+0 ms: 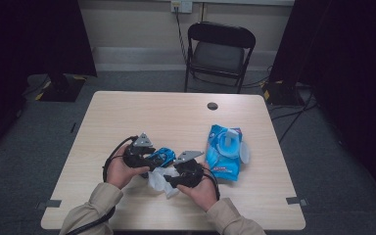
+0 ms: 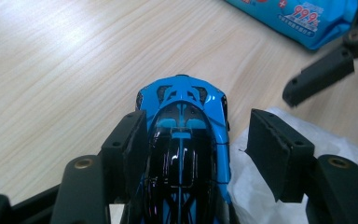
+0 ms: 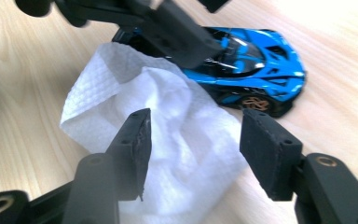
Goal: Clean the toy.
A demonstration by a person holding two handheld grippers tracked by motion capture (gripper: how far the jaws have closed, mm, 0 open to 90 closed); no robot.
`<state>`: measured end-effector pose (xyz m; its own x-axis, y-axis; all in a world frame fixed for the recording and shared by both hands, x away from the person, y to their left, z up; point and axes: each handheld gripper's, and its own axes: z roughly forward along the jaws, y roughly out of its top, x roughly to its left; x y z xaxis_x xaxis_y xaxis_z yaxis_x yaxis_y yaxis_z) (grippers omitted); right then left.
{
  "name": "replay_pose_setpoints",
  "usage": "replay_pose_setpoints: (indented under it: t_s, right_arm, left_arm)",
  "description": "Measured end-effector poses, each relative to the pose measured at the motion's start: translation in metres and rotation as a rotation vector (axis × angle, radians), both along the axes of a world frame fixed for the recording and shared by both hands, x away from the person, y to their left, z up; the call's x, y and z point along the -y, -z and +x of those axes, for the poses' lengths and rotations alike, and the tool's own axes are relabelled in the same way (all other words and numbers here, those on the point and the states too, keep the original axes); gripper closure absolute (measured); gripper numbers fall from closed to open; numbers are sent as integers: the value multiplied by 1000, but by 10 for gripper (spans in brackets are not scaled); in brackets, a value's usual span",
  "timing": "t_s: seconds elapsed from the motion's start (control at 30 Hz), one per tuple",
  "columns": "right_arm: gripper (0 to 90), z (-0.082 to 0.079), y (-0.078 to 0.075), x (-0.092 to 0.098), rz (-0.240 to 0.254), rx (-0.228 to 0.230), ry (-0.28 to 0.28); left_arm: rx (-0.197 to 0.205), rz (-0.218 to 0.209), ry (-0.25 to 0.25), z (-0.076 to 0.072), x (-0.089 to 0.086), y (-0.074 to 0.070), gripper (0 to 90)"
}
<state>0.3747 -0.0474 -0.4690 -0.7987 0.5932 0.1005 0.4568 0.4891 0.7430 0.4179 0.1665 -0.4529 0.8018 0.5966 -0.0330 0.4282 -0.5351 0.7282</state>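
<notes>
We see a blue toy car [image 3: 242, 70] standing on its wheels on the wooden table [image 1: 176, 112], near the person's edge and left of centre. The left gripper [image 2: 196, 140] straddles the car: its jaws are apart, one pad close against the car's side, the other clear of it with a visible gap, so the car sits between them unclamped. A crumpled white wipe [image 3: 168, 140] lies on the table just beside the car, touching its near side. The right gripper [image 3: 193, 140] hangs over the wipe with its jaws set apart and nothing pinched between the pads. A blue wipes pack [image 1: 224, 152] with its flap raised lies to the right of both grippers. Beyond the table stands a black folding chair [image 1: 219, 51]
</notes>
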Motion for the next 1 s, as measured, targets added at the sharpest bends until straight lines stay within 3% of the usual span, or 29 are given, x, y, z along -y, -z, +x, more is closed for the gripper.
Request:
replay_pose_setpoints:
  t_s: [0.2,0.4,0.5,0.7,1.0]
  right_arm:
    - [404,4,-7,21,1,18,40]
    - [377,10,-13,45,12,27,101]
    - [364,11,-14,47,16,29,110]
    - [352,13,-14,46,26,37,109]
    - [325,16,-13,43,31,38,112]
  left_arm:
    - [-15,-37,25,-15,-5,-6,367]
    - [1,-79,82,-35,-2,-11,393]
    - [-12,-42,126,-45,8,-5,441]
    - [-42,21,161,-53,22,16,508]
    - [-58,49,143,-54,27,36,486]
